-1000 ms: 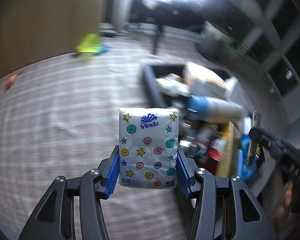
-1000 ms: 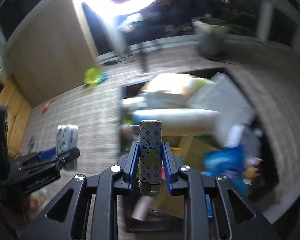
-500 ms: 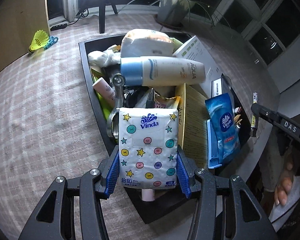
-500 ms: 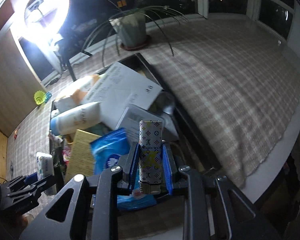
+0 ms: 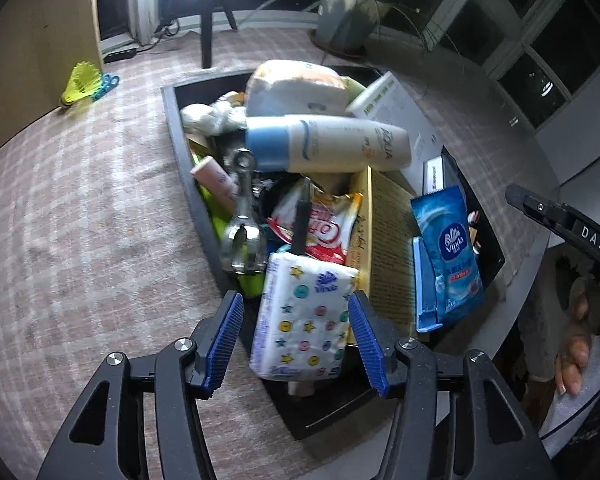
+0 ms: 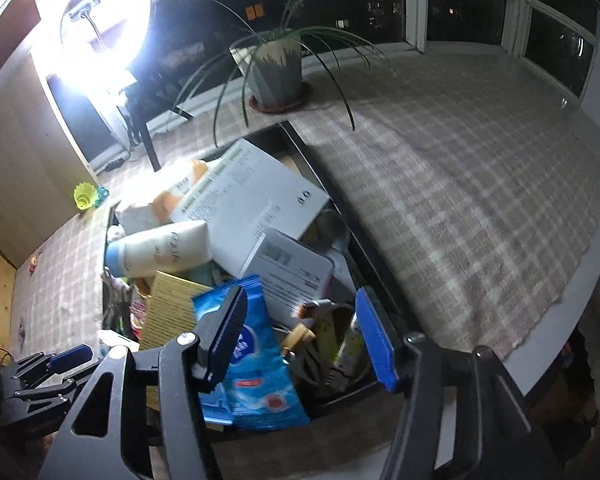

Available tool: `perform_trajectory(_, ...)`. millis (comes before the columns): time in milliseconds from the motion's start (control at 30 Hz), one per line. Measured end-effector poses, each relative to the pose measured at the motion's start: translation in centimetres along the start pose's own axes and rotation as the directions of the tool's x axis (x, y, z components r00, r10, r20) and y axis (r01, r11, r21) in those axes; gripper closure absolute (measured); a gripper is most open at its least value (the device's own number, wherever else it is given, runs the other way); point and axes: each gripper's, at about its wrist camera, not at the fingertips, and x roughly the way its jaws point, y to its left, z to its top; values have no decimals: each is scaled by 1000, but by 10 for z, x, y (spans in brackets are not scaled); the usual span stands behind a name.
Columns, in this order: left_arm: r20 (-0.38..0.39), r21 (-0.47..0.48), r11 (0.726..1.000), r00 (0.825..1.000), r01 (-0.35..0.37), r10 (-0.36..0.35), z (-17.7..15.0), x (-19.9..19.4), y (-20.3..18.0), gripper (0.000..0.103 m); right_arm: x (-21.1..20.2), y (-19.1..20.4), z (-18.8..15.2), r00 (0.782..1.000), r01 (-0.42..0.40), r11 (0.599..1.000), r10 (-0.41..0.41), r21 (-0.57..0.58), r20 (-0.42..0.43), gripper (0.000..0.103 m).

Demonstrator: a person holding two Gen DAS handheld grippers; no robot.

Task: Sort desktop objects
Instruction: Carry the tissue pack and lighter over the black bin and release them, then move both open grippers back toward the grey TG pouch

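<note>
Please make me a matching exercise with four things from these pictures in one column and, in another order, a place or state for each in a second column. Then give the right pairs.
Things:
1. star-print tissue pack
2. lotion bottle
3. potted plant
4. shuttlecock

Places or states:
A. stands on the tablecloth beyond the tray
B. lies between the open fingers of the left tool
C. lies on the cloth near the wooden wall
D. lies on its side on top of the pile in the tray

Pairs: 1-B, 2-D, 3-A, 4-C
</note>
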Motion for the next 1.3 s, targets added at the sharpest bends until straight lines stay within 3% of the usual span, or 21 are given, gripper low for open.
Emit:
perform_trajectory(233,28,-61,997,999,-42,43,2,-16,36,52,-2,30,11,998,-57,998,58,-36,10,47)
perform_trajectory(567,54,-208,966,984,-153,168,-1,-48,133,52,7,128,22,986,-168,969,170,-179,-5,47)
perform_trajectory(900,42,-408,879,956,-248,290,-27,-89,266,51,32,255,20,960,-278,898,267,-342,-79,47)
perform_trajectory(1067,19,-507,810,936,-293,351,-49,-111,338,50,37,334,19,943,-333,835,309,-438,-126,47)
perform_trajectory(1200,-5,-574,758,927,-310,375,-65,-123,389,50,45,399,17,917,-400,778,345,-485,-202,47)
perform_trajectory(1300,-29,-588,744,927,-318,374,-70,-125,423,48,56,452,14,900,-435,733,349,-523,-260,47)
